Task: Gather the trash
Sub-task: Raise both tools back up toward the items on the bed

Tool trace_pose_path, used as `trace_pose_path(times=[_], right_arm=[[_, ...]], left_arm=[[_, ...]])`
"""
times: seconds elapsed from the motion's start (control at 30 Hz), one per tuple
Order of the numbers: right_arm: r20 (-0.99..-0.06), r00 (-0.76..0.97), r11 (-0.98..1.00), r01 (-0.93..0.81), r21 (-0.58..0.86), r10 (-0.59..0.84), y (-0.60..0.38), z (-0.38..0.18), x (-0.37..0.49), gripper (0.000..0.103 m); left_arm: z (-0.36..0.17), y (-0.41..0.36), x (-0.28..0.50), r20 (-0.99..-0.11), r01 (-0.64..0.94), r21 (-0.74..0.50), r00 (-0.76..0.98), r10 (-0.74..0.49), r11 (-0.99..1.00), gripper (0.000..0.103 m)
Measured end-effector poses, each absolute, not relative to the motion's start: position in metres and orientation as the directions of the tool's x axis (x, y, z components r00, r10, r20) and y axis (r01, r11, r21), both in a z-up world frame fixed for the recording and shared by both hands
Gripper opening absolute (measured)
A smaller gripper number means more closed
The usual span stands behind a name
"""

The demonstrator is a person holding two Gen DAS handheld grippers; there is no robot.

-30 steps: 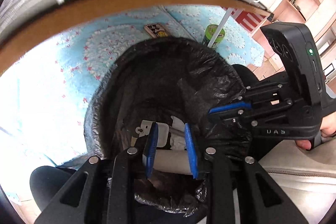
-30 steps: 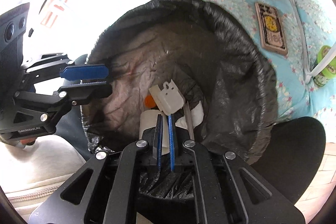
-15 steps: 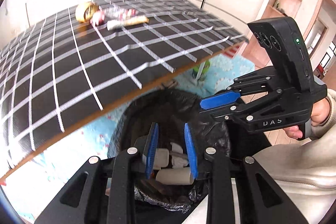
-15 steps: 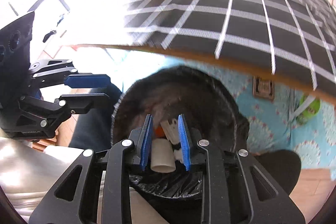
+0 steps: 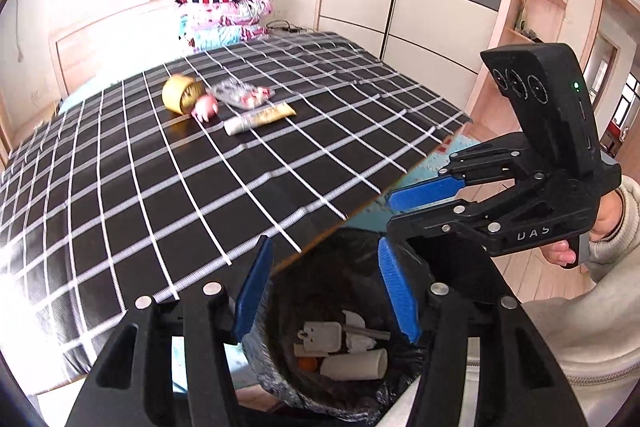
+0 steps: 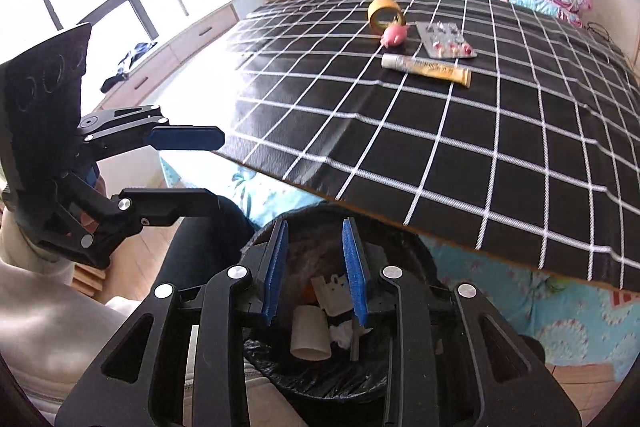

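Hovering above the black plastic-lined trash bin (image 5: pixel 340 367) at the lower centre of both views, the left gripper (image 5: pixel 326 289) and right gripper (image 6: pixel 316 269) both gaped, holding nothing. Remaining trash lay well apart, up the black white-checked bedspread (image 6: pixel 480 131) — a yellow-and-white squeeze tube (image 6: pixel 426 67) in the upper centre, its long axis running left-right across the frame, white cap leftward. Judging by framing, the right gripper seemed marginally nearer.

The only readable lettering is "DAS", printed in pale capitals on the black side plate of the right gripper (image 5: pixel 424 205); the print on the yellow tube (image 6: pixel 426 68) is too blurred to read.
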State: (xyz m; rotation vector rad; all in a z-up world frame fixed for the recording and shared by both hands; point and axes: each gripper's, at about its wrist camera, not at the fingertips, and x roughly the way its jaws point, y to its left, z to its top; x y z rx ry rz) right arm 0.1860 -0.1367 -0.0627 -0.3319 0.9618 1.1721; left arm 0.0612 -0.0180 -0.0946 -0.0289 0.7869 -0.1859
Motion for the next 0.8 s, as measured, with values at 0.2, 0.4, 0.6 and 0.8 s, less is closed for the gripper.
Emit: trace_pose_path(times=[0.2, 0.4, 0.6, 0.8], right_arm=[[-0.761, 0.102, 0.387, -0.899, 0.205, 0.640, -0.133, -0.049, 0.197, 0.030], [-0.750, 0.116, 0.365, -0.914, 0.176, 0.651, -0.123, -0.041, 0.207, 0.034], [-0.745, 0.131, 0.343, -0.929, 0.138, 0.654, -0.112, -0.036, 0.214, 0.034], [-0.744, 0.142, 0.326, -0.939, 0.107, 0.653, -0.101, -0.032, 0.225, 0.035]], left_arm=[[-0.074, -0.004, 0.071, -0.672, 0.144, -0.062, 0.725, -0.148, 0.988, 0.053], [-0.061, 0.014, 0.086, -0.655, 0.123, -0.040, 0.746, -0.119, 0.992, 0.053], [-0.055, 0.030, 0.101, -0.648, 0.107, -0.031, 0.755, -0.101, 0.994, 0.053], [-0.050, 0.047, 0.115, -0.637, 0.087, -0.031, 0.766, -0.087, 0.996, 0.053]])
